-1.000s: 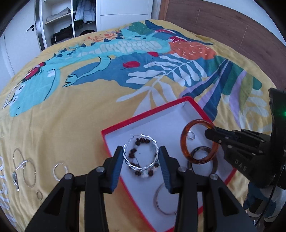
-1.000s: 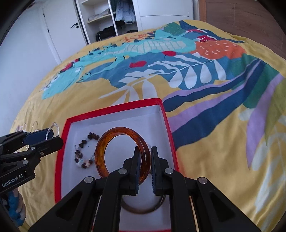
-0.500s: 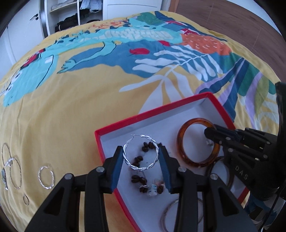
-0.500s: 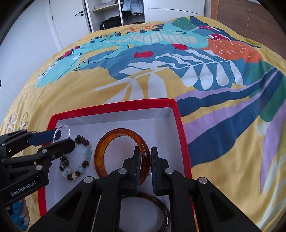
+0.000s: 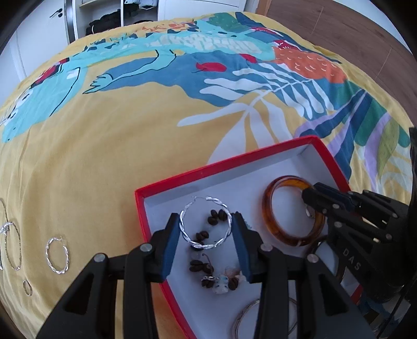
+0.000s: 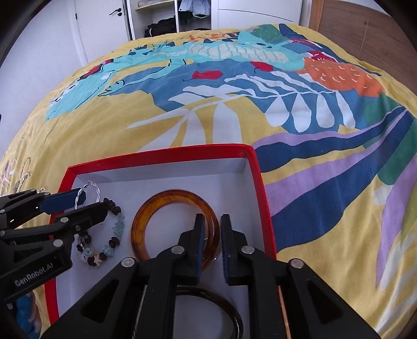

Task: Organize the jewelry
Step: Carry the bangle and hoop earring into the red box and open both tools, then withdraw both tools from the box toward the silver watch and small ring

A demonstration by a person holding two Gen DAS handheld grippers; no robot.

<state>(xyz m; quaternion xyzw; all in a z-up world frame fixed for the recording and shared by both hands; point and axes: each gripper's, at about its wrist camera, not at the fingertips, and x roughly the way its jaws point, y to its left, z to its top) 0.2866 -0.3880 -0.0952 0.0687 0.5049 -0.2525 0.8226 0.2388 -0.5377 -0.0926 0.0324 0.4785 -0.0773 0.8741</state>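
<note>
A red box with a white inside lies on the bed. My left gripper is shut on a twisted silver hoop and holds it above the box's left part, over a brown bead bracelet. The hoop also shows in the right wrist view. My right gripper has its jaws slightly apart around the rim of an amber bangle, which rests in the box. A dark bangle lies nearer to me in the box.
Several silver hoops and a small ring lie on the yellow patterned bedspread left of the box. A thin silver bangle lies in the box's near part. An open wardrobe stands beyond the bed.
My right gripper's jaws have parted and the amber bangle now rests in the box. My left gripper still holds the silver hoop and has shifted toward the box's left edge.
</note>
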